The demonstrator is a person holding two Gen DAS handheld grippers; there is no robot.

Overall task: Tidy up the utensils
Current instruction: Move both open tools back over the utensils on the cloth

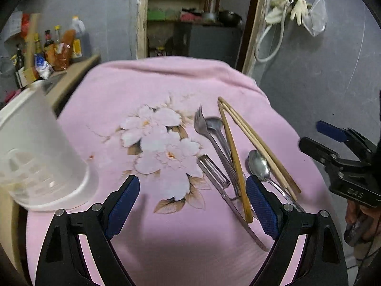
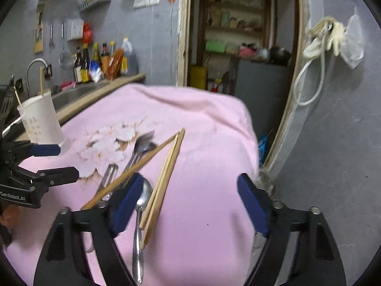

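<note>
chopsticks lengthwise, tips converging away | fork tines away

Your left gripper's near finger covers the handle ends of the fork and the small spoon in the left wrist view. In the right wrist view the large spoon runs off the near edge, and your right gripper's left finger hides the peeler handle. The white holder is blurred and cut off at the left edge there. Items on the far shelves are too small to tell.
</note>
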